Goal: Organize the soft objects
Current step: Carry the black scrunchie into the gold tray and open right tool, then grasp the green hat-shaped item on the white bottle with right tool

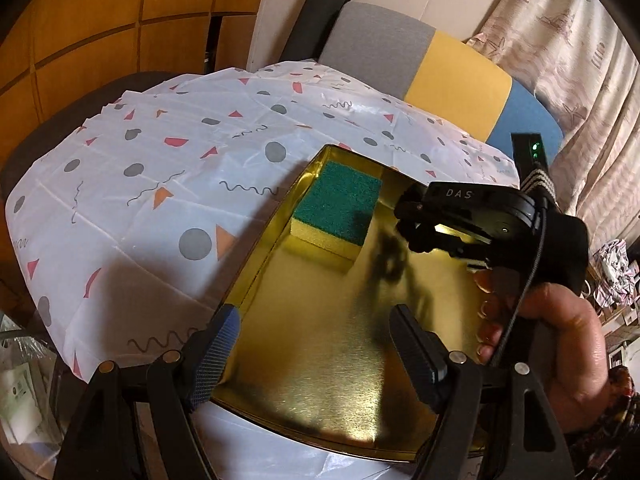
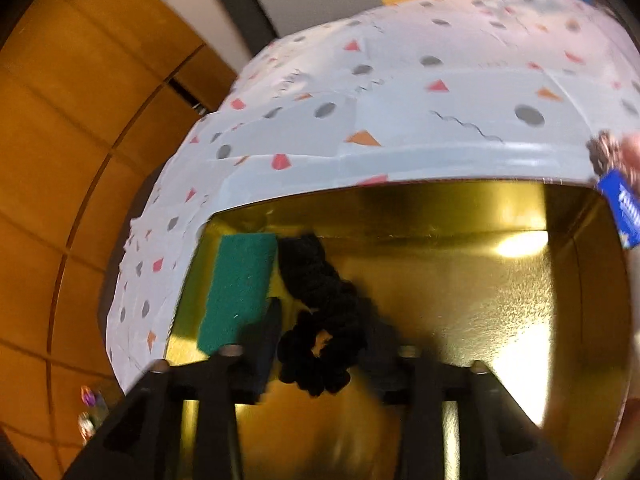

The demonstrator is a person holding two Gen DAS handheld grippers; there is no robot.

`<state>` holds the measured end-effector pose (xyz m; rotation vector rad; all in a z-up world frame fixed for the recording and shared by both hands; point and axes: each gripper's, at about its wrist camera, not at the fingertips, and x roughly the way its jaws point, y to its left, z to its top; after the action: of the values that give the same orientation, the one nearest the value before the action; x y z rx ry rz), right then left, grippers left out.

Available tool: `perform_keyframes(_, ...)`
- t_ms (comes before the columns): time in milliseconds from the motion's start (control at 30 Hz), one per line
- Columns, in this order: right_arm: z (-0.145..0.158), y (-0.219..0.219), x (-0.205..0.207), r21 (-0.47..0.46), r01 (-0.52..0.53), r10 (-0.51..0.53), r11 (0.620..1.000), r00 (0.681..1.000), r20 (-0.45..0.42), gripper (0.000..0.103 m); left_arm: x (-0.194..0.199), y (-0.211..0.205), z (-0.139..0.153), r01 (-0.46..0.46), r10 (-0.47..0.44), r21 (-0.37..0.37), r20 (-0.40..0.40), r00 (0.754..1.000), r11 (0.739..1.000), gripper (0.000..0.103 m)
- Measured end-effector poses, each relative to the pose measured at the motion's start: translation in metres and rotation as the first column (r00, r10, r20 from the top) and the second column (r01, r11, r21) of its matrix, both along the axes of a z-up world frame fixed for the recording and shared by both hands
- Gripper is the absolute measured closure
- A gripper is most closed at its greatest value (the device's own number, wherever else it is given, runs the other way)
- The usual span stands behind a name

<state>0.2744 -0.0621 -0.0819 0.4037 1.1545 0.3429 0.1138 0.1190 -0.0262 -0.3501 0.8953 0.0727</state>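
Left wrist view: a patterned tablecloth (image 1: 168, 184) covers the table; on it, right of centre, lies a shallow gold tin (image 1: 320, 360). A sponge (image 1: 340, 210), green side up over a yellow base, sits in the tin's far left corner against the wall. The left gripper (image 1: 316, 352) hangs over the tin's near end, fingers spread and holding nothing. At the right, a hand (image 1: 560, 332) grips the right gripper's body above the tin. Right wrist view, blurred: the sponge (image 2: 240, 292) lies at the tin's (image 2: 460, 272) left side, with a black scrunchie (image 2: 320, 320) just beside it on the right, touching or nearly so. The right gripper (image 2: 332, 360) stands open; the scrunchie lies between its fingers, and whether they touch it cannot be told. A blue packet (image 2: 624, 212) shows at the tin's right edge.
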Motion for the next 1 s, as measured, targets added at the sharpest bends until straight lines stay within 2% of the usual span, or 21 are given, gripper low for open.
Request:
perform_keyframes(33, 0.001, -0.003, -0.001, 0.011, 0.01, -0.01, 1.0, 1.0, 0.007, 0.056, 0.0, 0.001, 0.0, -0.002, 0.002, -0.003, 0.0, 1.0, 1.0, 0.025)
perform_keyframes(100, 0.005, -0.007, -0.005, 0.028, 0.006, -0.007, 1.0, 1.0, 0.026, 0.044, 0.0, 0.002, 0.0, -0.004, 0.004, -0.007, 0.005, 1.0, 1.0, 0.025)
perform_keyframes(167, 0.014, -0.013, -0.014, 0.008, -0.004, 0.004, 1.0, 0.998, 0.064, 0.04, 0.0, 0.002, -0.001, -0.005, 0.005, -0.007, 0.009, 1.0, 1.0, 0.025)
perform_keyframes(367, 0.042, -0.026, -0.039, -0.088, -0.056, 0.071, 0.995, 0.981, 0.18, 0.038, -0.001, -0.008, -0.004, 0.03, -0.03, -0.002, -0.003, 1.0, 1.0, 0.025)
perform_keyframes(567, 0.064, -0.059, -0.065, -0.15, -0.034, 0.071, 0.988, 0.966, 0.248, 0.035, -0.009, -0.025, 0.0, 0.078, -0.078, 0.018, 0.023, 0.997, 0.997, 0.025)
perform_keyframes(800, 0.062, -0.123, -0.102, -0.231, 0.033, 0.028, 0.972, 0.967, 0.254, 0.032, -0.02, -0.052, 0.003, 0.2, -0.197, -0.073, 0.05, 0.979, 0.977, 0.025)
perform_keyframes(1000, 0.044, -0.194, -0.137, -0.287, 0.109, -0.047, 0.952, 0.975, 0.215, 0.031, -0.032, -0.089, 0.006, 0.304, -0.3, -0.055, 0.067, 0.951, 0.951, 0.025)
